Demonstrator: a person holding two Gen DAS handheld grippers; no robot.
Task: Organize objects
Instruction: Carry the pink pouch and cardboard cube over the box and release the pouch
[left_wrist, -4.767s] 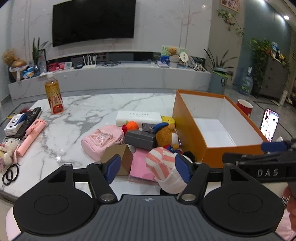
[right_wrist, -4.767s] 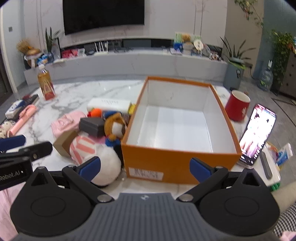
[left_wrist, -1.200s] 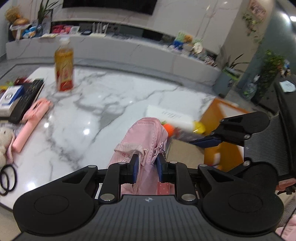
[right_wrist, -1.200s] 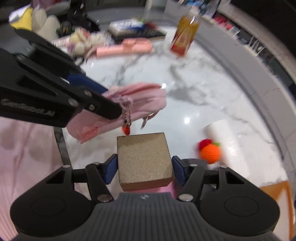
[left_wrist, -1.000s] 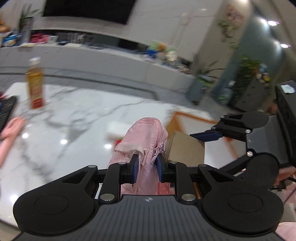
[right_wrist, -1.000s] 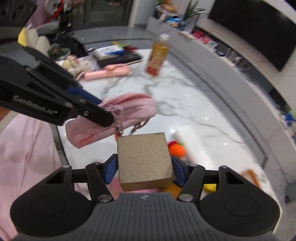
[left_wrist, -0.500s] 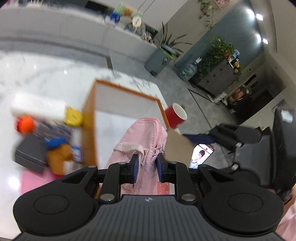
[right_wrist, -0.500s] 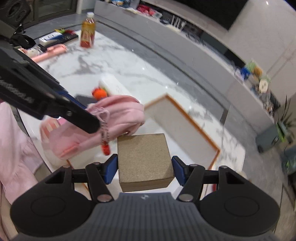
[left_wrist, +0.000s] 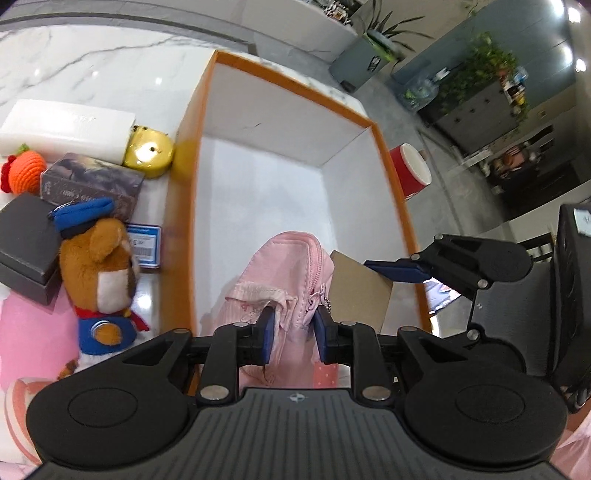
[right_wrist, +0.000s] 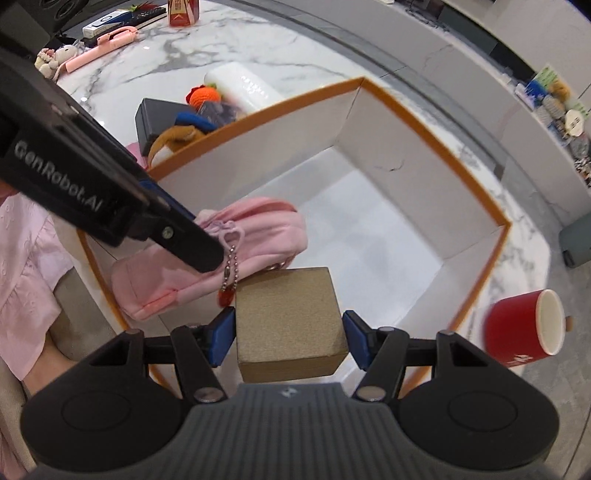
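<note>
My left gripper (left_wrist: 293, 334) has the soft pink fabric pouch (left_wrist: 284, 273) between its blue pads; its jaws are opening, though the cloth still sits bunched against both pads. The pouch is quilted-looking, zipped along its curved top, with a bead chain and a small red charm (right_wrist: 226, 297) hanging from it. It hangs over the near end of the orange box (left_wrist: 184, 206), above the white floor inside. My right gripper (right_wrist: 288, 338) is clamped at medium width on a brown cardboard cube (right_wrist: 290, 321), matte and grainy, square-edged, held just beside the pouch and also over the box's interior. The box is a long rectangle, orange outside, plain white within; I see nothing lying on its floor. On the glossy marble table (left_wrist: 74, 74) left of the box lie a plush bear (left_wrist: 99, 273) in a blue cap, a dark grey box (left_wrist: 26, 247), a white carton (left_wrist: 66, 129), a shiny gold ball (left_wrist: 149, 151) and a crocheted orange fruit (left_wrist: 27, 173). A red mug (right_wrist: 524, 328) stands right of the box. The arm of the left gripper reads "GenRobot.AI" in the right wrist view.
</note>
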